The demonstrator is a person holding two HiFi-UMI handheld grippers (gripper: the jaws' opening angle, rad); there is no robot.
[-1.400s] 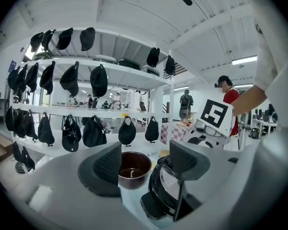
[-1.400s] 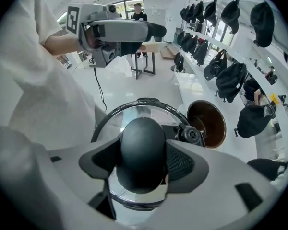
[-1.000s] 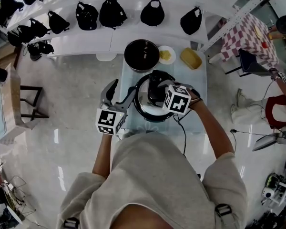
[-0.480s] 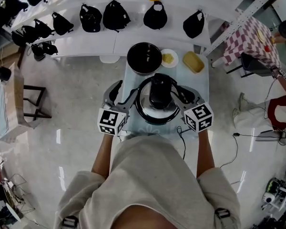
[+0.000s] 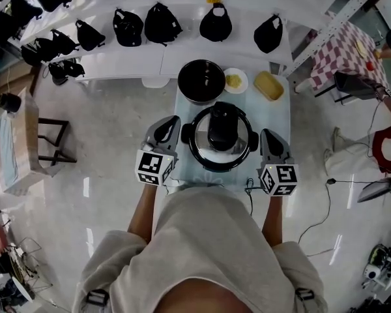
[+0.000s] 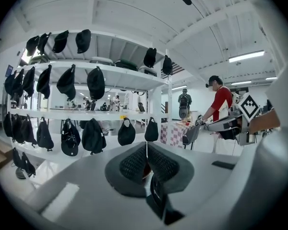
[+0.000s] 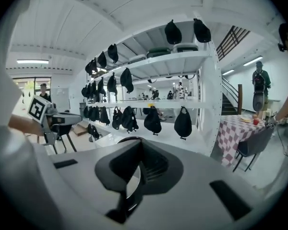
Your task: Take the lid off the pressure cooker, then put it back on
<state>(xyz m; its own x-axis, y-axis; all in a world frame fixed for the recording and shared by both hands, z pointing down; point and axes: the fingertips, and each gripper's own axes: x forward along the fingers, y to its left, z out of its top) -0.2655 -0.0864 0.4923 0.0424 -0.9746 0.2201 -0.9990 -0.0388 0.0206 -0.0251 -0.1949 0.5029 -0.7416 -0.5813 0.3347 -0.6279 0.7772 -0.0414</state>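
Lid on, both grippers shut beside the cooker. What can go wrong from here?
1. Both the left hand-held gripper and right hand-held gripper have just closed on nothing; unless reopened they may knock the lid rather than grip it.
2. The black pot and plate crowd the table: little room to set the lid down.

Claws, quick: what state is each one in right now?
Left claw: closed, holding nothing.
Right claw: closed, holding nothing.
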